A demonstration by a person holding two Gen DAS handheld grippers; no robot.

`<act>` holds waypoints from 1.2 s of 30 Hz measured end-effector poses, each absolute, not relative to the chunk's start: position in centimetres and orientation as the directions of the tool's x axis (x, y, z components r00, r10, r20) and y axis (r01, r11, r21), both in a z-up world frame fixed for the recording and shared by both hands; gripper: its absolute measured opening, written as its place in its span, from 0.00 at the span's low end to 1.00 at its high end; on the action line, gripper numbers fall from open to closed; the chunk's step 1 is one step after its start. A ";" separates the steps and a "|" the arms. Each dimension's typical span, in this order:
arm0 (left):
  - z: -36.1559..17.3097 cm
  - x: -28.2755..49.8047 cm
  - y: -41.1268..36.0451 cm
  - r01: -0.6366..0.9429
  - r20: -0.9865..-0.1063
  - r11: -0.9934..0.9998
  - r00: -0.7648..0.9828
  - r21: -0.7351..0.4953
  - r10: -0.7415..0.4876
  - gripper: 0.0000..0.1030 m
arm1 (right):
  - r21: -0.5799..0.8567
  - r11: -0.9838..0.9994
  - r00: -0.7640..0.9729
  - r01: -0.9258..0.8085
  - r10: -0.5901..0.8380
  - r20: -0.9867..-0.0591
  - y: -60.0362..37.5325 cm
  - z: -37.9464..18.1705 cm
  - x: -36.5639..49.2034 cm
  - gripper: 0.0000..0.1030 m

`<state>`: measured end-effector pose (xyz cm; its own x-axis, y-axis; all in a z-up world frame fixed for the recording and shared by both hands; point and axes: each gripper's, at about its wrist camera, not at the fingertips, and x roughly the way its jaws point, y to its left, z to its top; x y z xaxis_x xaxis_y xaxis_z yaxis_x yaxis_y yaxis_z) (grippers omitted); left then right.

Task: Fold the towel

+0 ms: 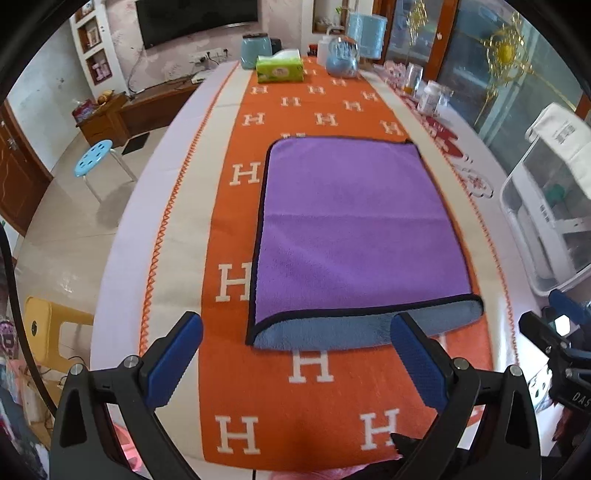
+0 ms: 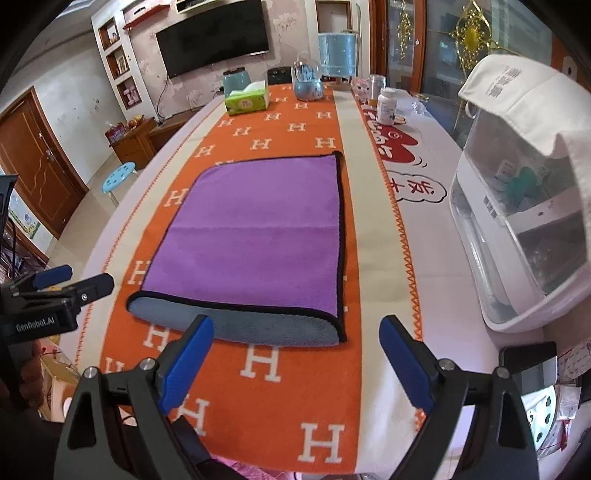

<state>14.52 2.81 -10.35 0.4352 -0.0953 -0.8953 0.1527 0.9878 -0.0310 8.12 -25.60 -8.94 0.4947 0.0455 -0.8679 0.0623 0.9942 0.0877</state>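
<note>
The purple towel (image 1: 354, 229) lies flat in the middle of the surface (image 1: 122, 280), on an orange cloth (image 1: 288, 398) with white H letters. The towel has a thin black edge. It is folded over, so the purple top layer sits on a blue-gray layer that peeks out along the near side. A faint crease runs across its middle.

The left tool (image 1: 295, 332) hangs just above the near edge of the towel. Its two blue fingers (image 1: 175, 354) are spread wide apart and grip nothing. They do not touch the towel.

The right tool (image 2: 297, 338) is near the towel's near right corner (image 2: 338, 332). Its blue fingers (image 2: 186, 363) are also spread wide and grip nothing.

At the far end of the surface sit a green tissue box (image 1: 279, 68), a blue jar (image 1: 254, 50) and a glass dome (image 1: 342, 59) on a blue base. A white bottle (image 2: 386, 106) stands along the right side. A big clear box (image 2: 524, 236) with a white cloth on top sits at the right.

Past the surface there is a round blue stool (image 1: 92, 158) on the floor, and a black TV (image 2: 214, 35) on the wall.
</note>
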 end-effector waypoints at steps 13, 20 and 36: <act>-17.1 19.8 2.7 0.179 -0.962 0.983 0.274 0.033 -0.017 0.98 | 0.083 0.995 0.353 0.062 0.056 -0.934 -27.0 -14.9 11.4 0.72; -19.7 21.5 2.8 0.184 -0.978 0.983 0.206 0.011 -0.028 0.98 | 0.103 0.994 0.315 0.044 0.084 -0.945 -26.8 -16.7 12.4 0.65; -22.8 22.4 2.4 0.194 -0.989 0.978 0.113 -0.071 -0.094 0.78 | 0.091 0.996 0.259 0.020 0.082 -0.962 -26.8 -18.8 13.5 0.48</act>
<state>22.44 2.38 -22.77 0.1132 -0.0945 -0.9891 0.1936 0.9785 -0.0713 13.49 -26.81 -18.79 0.2595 0.0823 -0.9622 0.0203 0.9957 0.0906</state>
